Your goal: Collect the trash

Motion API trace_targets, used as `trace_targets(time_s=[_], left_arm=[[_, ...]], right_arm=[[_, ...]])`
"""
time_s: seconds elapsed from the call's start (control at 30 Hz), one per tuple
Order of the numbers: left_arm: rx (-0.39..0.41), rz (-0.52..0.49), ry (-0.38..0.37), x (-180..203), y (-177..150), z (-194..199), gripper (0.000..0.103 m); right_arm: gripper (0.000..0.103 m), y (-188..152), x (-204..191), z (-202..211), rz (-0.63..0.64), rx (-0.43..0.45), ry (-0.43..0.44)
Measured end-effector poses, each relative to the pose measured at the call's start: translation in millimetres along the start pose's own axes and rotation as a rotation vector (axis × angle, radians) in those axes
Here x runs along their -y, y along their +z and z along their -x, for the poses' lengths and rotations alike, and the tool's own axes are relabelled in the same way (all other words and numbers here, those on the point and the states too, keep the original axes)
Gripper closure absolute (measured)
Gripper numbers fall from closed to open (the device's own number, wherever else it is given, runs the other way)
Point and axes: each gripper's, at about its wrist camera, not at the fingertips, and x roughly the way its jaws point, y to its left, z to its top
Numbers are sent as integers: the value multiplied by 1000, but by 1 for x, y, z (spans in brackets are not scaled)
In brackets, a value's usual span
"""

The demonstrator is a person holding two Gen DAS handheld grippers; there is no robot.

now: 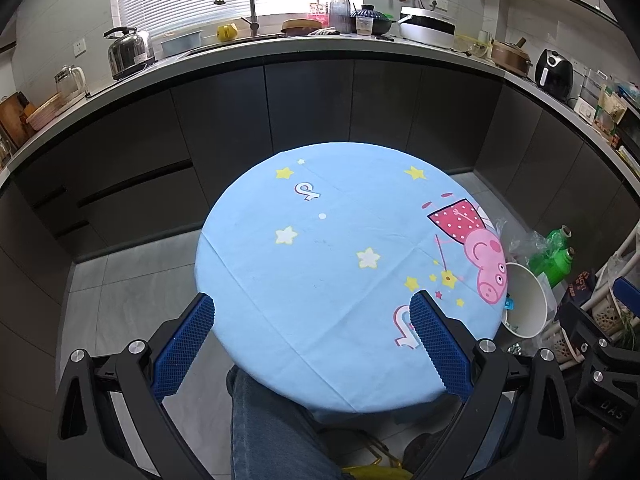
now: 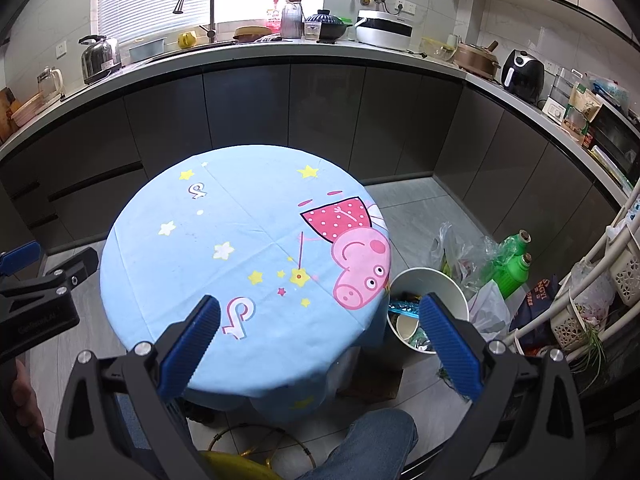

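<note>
A round table with a light blue cartoon cloth (image 1: pixel 320 264) (image 2: pixel 240 240) stands in front of me, its top bare. A white round bin (image 2: pixel 436 280) (image 1: pixel 528 300) stands on the floor at the table's right side and holds a paper cup (image 2: pixel 406 326) and coloured wrappers. My left gripper (image 1: pixel 312 312) is open and empty over the table's near edge. My right gripper (image 2: pixel 320 312) is open and empty over the table's near right edge, its right finger in front of the bin.
Clear plastic bags (image 2: pixel 460 256) and green bottles (image 2: pixel 512 264) lie on the floor behind the bin. A white rack with baskets (image 2: pixel 600 280) stands at the right. Dark cabinets and a cluttered counter (image 2: pixel 320 52) run behind. My jeans leg (image 1: pixel 272 420) is under the table.
</note>
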Motion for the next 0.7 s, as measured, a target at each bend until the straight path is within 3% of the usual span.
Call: trace_targets(time_s=[0.7], left_arm=[[-3, -3, -2, 0, 1, -2, 9]], right_arm=[[3, 0, 1, 0, -1, -2, 1]])
